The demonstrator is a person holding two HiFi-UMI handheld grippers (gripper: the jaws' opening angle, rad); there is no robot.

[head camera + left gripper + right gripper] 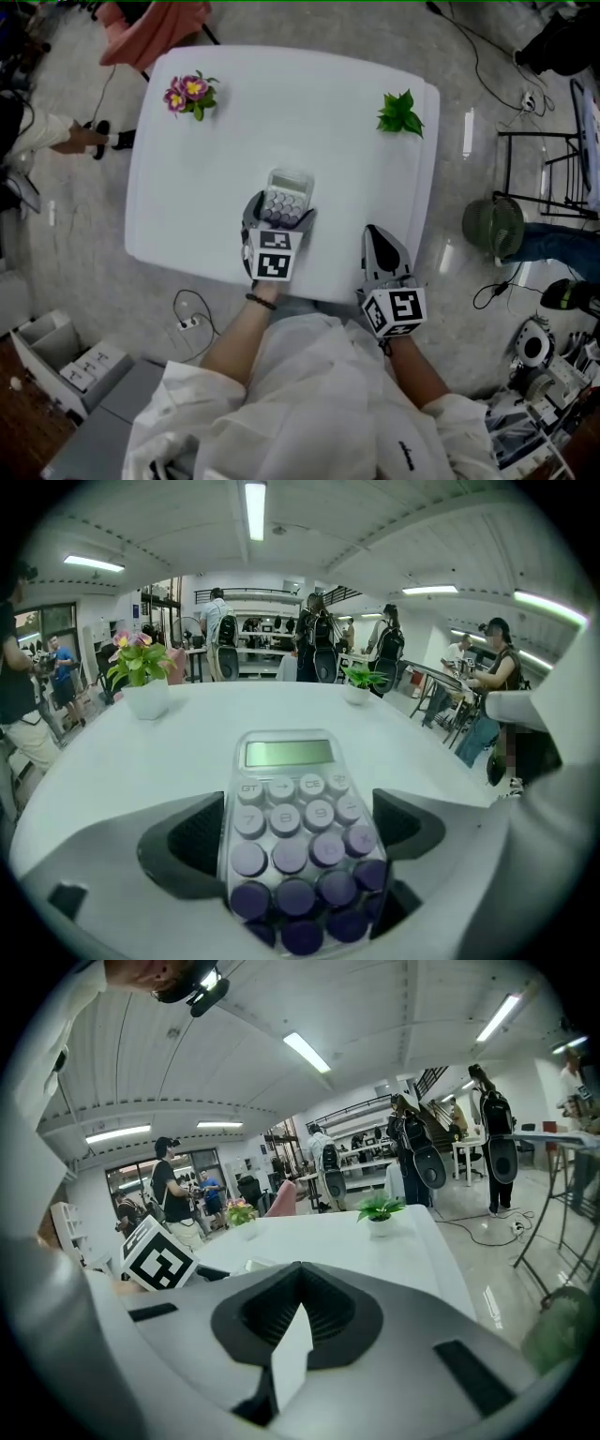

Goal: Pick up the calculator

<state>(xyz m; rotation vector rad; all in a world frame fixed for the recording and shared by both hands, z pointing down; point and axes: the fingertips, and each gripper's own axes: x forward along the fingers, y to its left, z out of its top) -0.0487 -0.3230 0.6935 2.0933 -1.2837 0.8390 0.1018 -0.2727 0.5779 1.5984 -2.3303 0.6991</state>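
Calculator point(295, 836) clamped between jaws of left gripper point(282, 208) — near end cut off — right gripper point(298, 1274) closed, empty.

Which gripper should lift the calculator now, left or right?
Left. The left gripper has its jaws against both sides of the calculator. The right gripper is shut, empty and off to the side.

Left gripper point(280, 212) grips calculator point(287, 192) (over white table point(309, 122)); right gripper point(374, 236) alongside.
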